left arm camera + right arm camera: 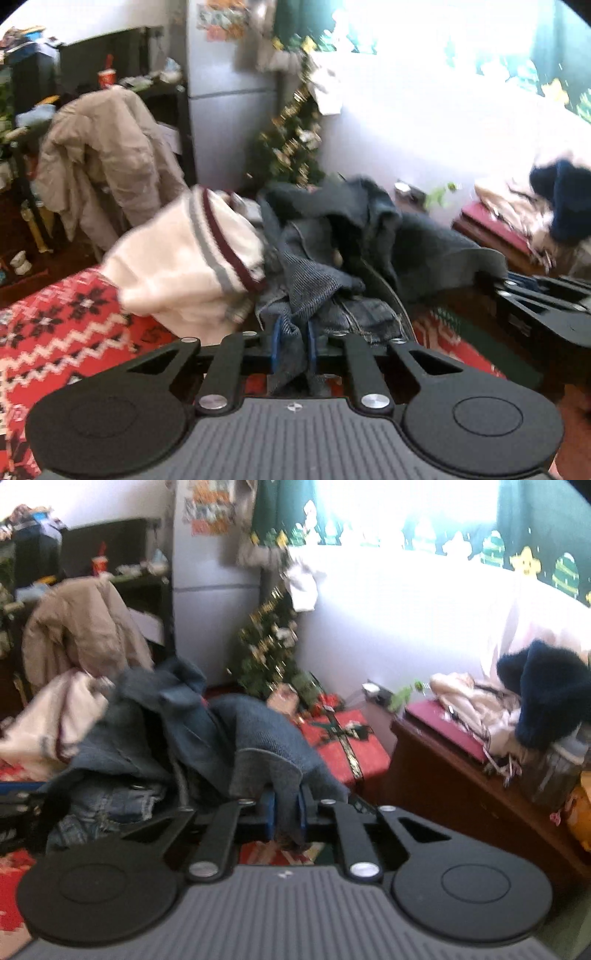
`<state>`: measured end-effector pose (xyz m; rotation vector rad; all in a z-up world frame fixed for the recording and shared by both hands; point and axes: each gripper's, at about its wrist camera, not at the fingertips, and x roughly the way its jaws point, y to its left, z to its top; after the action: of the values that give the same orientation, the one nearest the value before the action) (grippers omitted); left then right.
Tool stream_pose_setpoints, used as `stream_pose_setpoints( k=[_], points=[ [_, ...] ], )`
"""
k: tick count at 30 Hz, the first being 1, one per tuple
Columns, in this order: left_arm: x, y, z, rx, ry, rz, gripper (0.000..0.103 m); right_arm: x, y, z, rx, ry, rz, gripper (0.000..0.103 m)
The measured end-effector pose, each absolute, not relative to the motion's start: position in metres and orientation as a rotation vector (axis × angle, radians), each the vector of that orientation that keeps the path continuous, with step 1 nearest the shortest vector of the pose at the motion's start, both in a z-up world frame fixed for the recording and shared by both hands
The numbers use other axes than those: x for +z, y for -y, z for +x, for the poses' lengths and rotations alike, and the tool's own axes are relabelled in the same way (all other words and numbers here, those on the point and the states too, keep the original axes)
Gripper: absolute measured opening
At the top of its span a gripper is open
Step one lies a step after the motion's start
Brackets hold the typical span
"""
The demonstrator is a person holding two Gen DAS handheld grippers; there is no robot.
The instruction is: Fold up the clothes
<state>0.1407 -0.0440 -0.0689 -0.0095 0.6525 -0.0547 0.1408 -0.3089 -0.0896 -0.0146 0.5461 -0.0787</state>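
While both grippers are pinching dark blue knit garment (369, 236) mid-frame, left gripper (294, 341) and right gripper (287, 812) jaws nearly closed on hem; soft, heavy, drooping over red patterned blanket (62, 332); gripping corners looks best.

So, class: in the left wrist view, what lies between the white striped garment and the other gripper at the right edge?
The heap of blue-grey clothes, denim and knit, fills that stretch between the white striped garment and the right gripper; the left gripper pinches its near edge.
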Motion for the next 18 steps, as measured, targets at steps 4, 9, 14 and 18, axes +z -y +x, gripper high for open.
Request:
stream_pose_setpoints(
  k=[4,9,14,18],
  points=[
    [-0.049,0.025,0.112,-0.026,-0.616,-0.049,0.01,-0.049,0.293,0.112,-0.019,-0.485,-0.018,0.011],
    [-0.027,-0.003,0.067,0.004,-0.576,-0.101,0.006,0.0,0.268,0.072,0.075,-0.431,-0.008,0.011],
    [-0.008,-0.034,0.019,0.048,-0.54,-0.159,0.005,0.029,0.225,0.019,0.185,-0.423,-0.017,0.011],
    [0.002,-0.069,-0.026,0.115,-0.484,-0.2,0.0,0.047,0.185,-0.022,0.279,-0.42,-0.033,0.011]
  ],
)
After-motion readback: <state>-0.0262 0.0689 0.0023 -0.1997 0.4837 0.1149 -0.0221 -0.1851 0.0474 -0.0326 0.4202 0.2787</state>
